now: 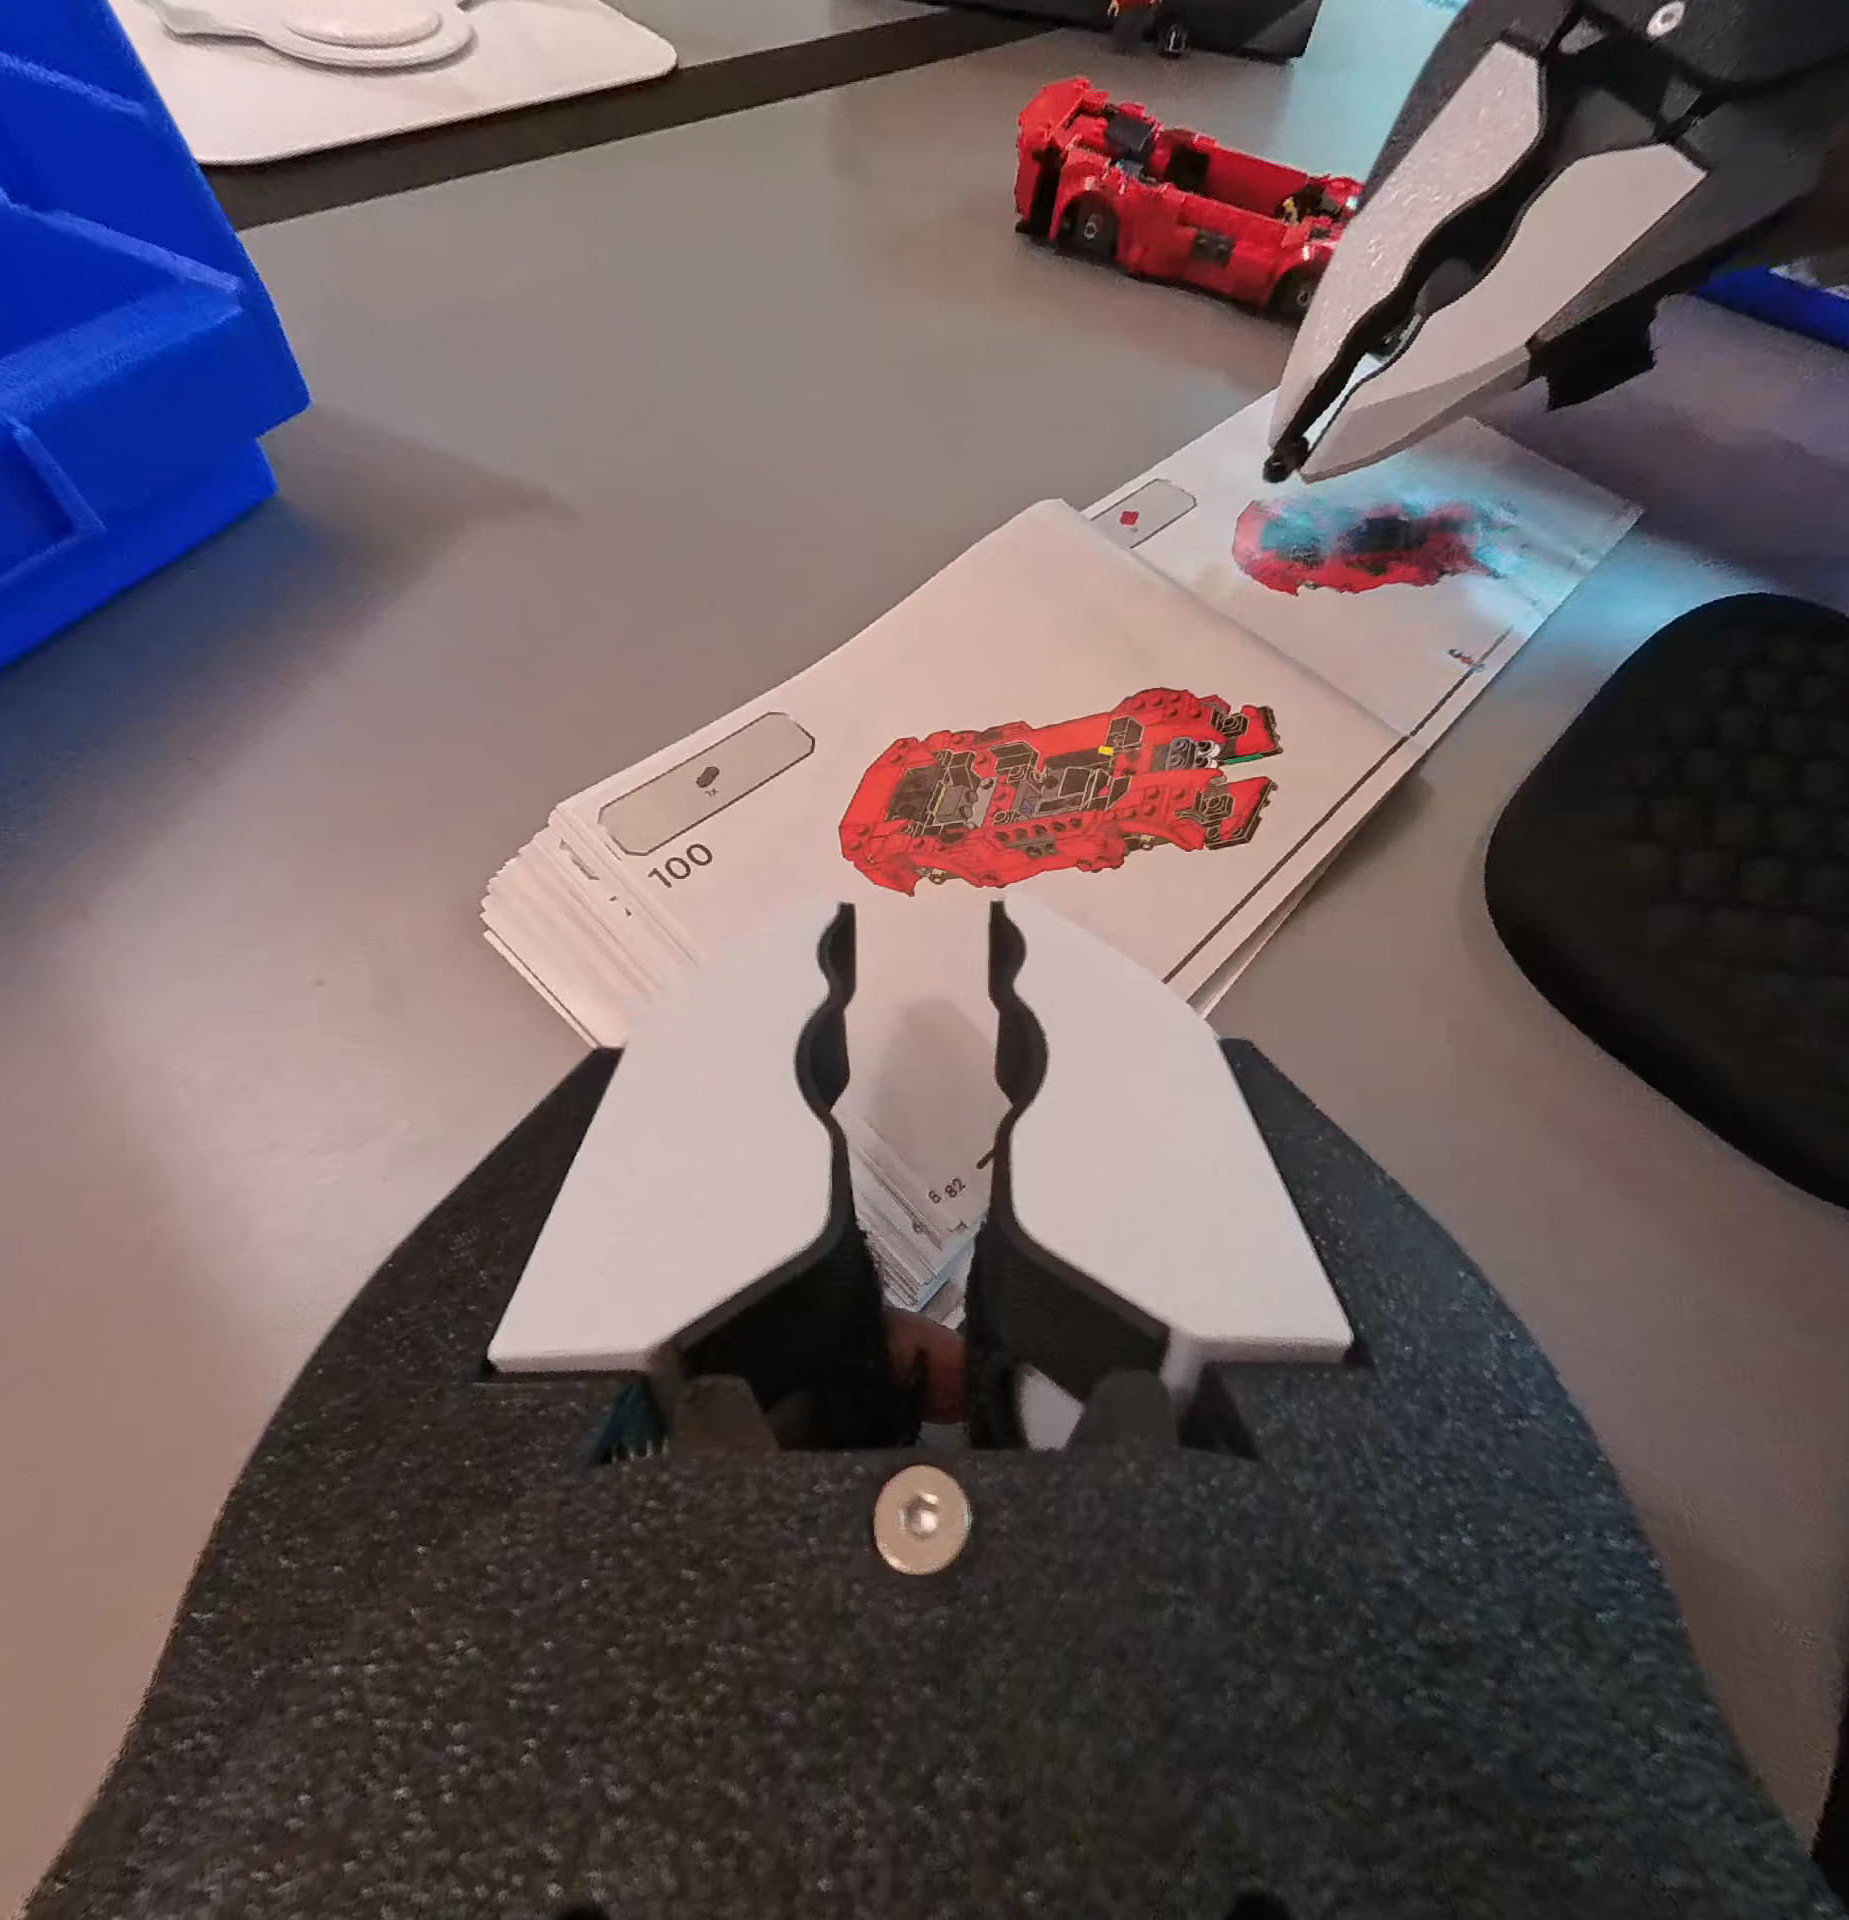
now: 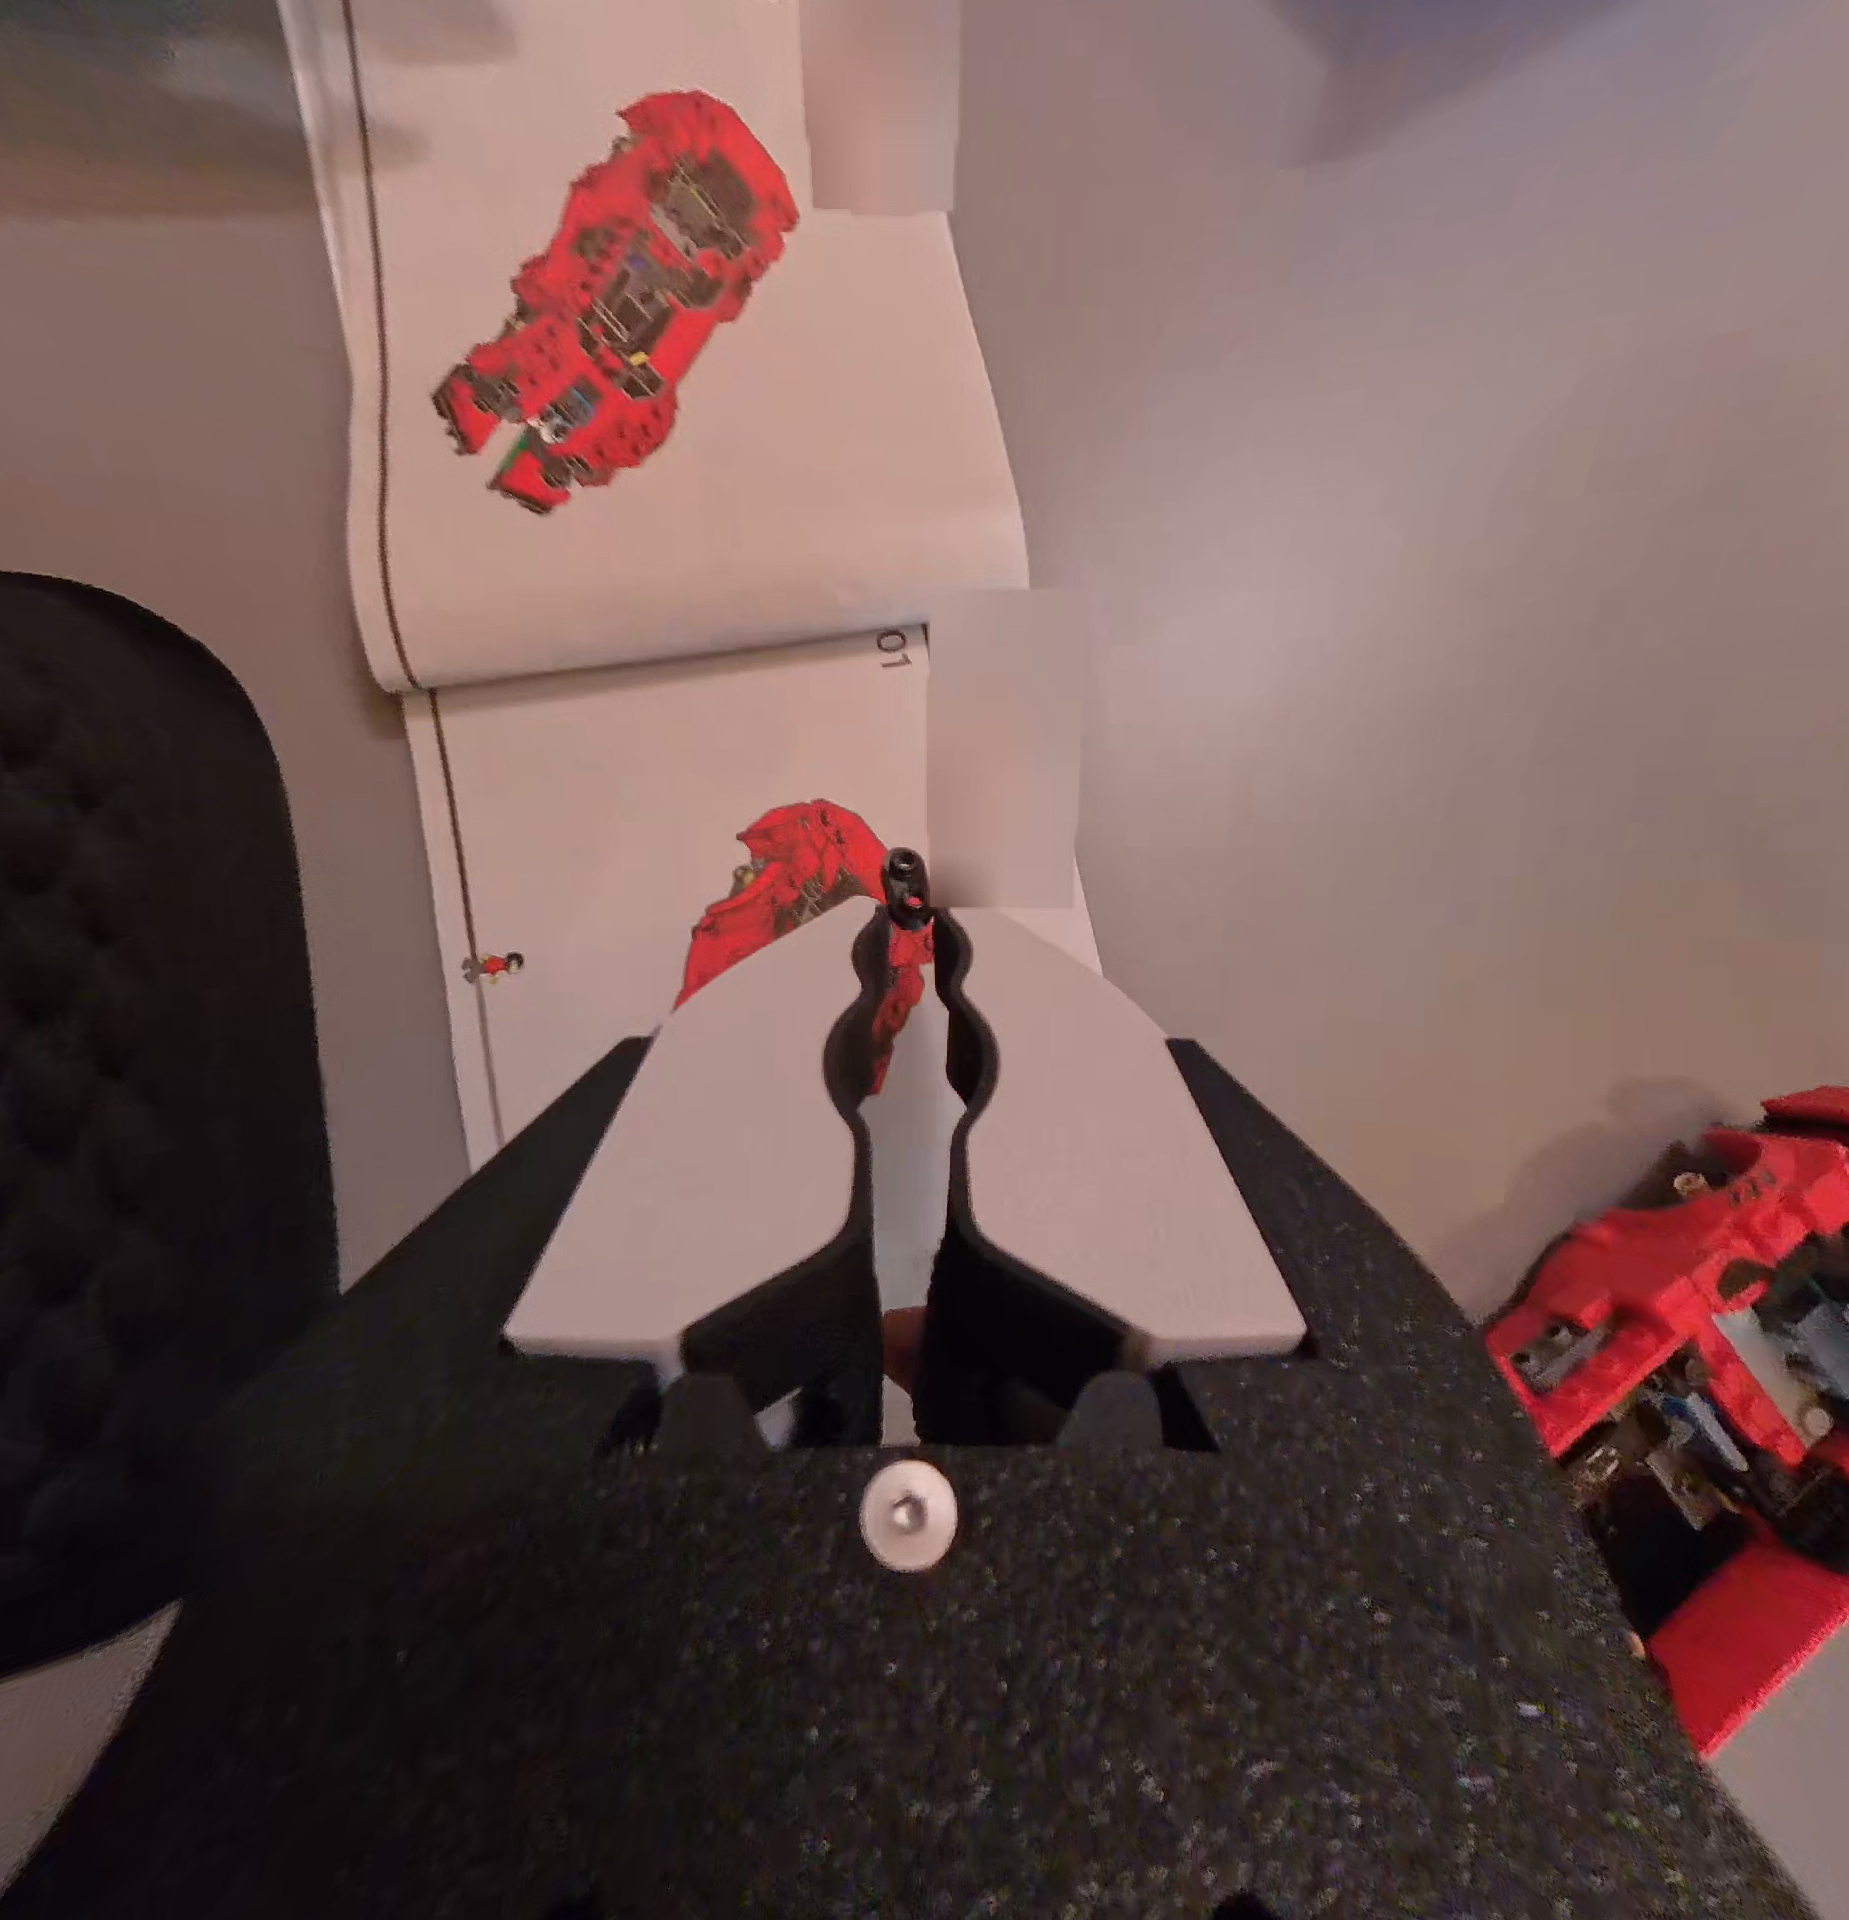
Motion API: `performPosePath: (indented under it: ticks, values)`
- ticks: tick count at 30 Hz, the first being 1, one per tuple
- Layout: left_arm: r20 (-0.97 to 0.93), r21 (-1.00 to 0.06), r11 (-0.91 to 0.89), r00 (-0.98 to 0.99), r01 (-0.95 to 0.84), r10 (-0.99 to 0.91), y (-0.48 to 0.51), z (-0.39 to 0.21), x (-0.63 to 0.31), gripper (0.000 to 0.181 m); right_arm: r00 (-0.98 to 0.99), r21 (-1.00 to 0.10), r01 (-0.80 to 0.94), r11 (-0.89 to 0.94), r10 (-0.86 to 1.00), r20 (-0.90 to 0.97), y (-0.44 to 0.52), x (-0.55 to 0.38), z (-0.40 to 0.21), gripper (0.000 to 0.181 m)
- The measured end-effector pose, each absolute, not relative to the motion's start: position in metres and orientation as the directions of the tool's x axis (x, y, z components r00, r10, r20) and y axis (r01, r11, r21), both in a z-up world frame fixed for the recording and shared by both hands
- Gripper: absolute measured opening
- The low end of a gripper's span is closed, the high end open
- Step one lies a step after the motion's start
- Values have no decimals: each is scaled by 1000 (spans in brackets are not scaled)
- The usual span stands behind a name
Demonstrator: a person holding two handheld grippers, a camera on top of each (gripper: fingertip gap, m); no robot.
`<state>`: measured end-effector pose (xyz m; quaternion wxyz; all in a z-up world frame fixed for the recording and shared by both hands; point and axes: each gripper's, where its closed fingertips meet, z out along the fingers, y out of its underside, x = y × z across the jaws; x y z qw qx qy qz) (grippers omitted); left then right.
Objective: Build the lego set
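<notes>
An open instruction booklet lies on the grey table, showing pictures of a red car; it also shows in the right wrist view. My left gripper is open and empty, low over the booklet's near page. My right gripper is shut on a small black piece, held just above the far page; it also appears in the left wrist view at upper right, with the piece at its tips. The partly built red lego car stands beyond the booklet and appears at the right edge of the right wrist view.
A blue bin stands at the left. A black textured pad lies right of the booklet, also in the right wrist view. A white tray sits at the back left. Another blue bin is at far right. One gripper's finger ends stand about 20 cm off the other's.
</notes>
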<state>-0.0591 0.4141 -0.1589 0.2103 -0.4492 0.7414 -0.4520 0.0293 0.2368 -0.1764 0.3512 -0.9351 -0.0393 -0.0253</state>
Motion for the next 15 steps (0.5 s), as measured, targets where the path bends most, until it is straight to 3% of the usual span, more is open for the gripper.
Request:
performPosePath:
  ticks: [7, 15]
  values:
    - [124, -861, 165, -514, -481, -849, 416, -160, -56, 23, 994, -623, 99, -776, 52, 93, 234, 28, -191, 8]
    - [182, -840, 138, -514, -524, -838, 415, -164, -56, 18, 1000, -716, 8, -698, -5, 16, 233, 28, -191, 8]
